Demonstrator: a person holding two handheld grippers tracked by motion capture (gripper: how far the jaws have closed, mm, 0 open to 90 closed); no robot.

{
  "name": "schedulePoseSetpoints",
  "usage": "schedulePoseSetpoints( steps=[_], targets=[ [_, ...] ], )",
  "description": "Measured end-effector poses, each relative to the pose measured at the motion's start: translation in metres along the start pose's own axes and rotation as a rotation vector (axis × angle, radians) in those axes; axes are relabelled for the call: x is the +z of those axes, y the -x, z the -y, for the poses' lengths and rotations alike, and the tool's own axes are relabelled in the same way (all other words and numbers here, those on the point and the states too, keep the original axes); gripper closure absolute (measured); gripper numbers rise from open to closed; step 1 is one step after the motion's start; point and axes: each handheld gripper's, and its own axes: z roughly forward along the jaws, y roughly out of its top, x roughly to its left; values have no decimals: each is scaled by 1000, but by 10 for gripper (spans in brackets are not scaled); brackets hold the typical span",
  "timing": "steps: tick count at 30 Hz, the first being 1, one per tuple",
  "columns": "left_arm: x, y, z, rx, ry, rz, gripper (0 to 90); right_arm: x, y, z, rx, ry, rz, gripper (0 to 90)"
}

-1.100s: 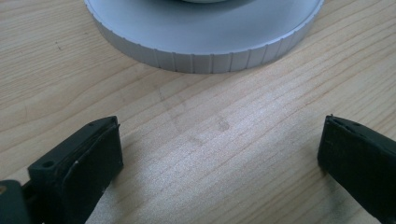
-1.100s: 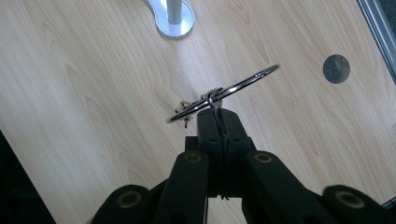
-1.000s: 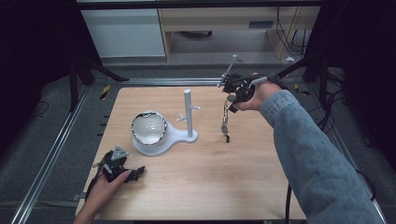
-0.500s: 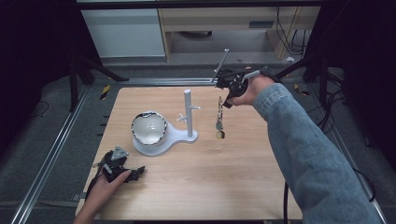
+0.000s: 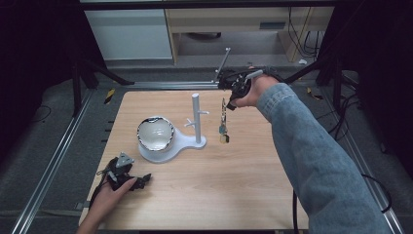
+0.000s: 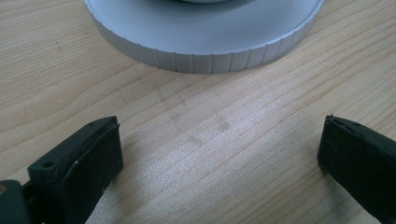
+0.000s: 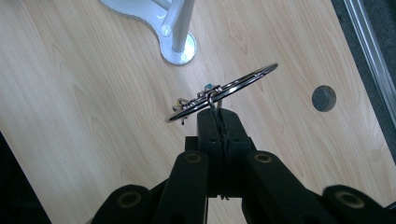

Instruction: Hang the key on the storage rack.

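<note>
**Ring of trinkets held above the table beside a white stand**

A thin metal ring (image 7: 223,91) with small charms strung on it hangs from the right gripper (image 7: 219,122), whose jaws are pressed together on it. In the high view the ring (image 5: 223,114) dangles edge-on above the far right part of the wooden table (image 5: 253,180), its lowest charms near the tabletop, just to the right of a white stand (image 5: 196,122) with an upright post and short pegs. The stand's base spreads left under a shiny bowl (image 5: 155,133).

The right gripper (image 5: 229,100) is held high at the table's far edge, the hand (image 5: 251,90) wrapped round it and a denim sleeve (image 5: 311,161) reaching in from the lower right. The left gripper (image 5: 141,181) lies low at the near left corner, the left hand (image 5: 109,197) on it. Its jaws stand wide apart over bare wood.

The left gripper view shows the ribbed rim of the stand's round base (image 6: 205,46) close ahead. The right gripper view shows the post's foot (image 7: 178,49) and a dark round hole (image 7: 323,98) in the tabletop. Around the table run metal rails (image 5: 53,161), dark floor and pale cabinets (image 5: 131,34) behind.
</note>
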Motion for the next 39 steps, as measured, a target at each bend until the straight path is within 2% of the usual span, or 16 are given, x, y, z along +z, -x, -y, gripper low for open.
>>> schedulePoseSetpoints(
  steps=[20, 32, 39],
  targets=[
    [0, 0, 0, 0, 0, 0, 0, 14, -8, -32, -37, 5, -30, 892],
    [0, 0, 0, 0, 0, 0, 0, 21, -12, -42, -56, 1, -43, 892],
    [0, 0, 0, 0, 0, 0, 0, 23, -14, -45, -50, -3, -53, 891]
  ],
)
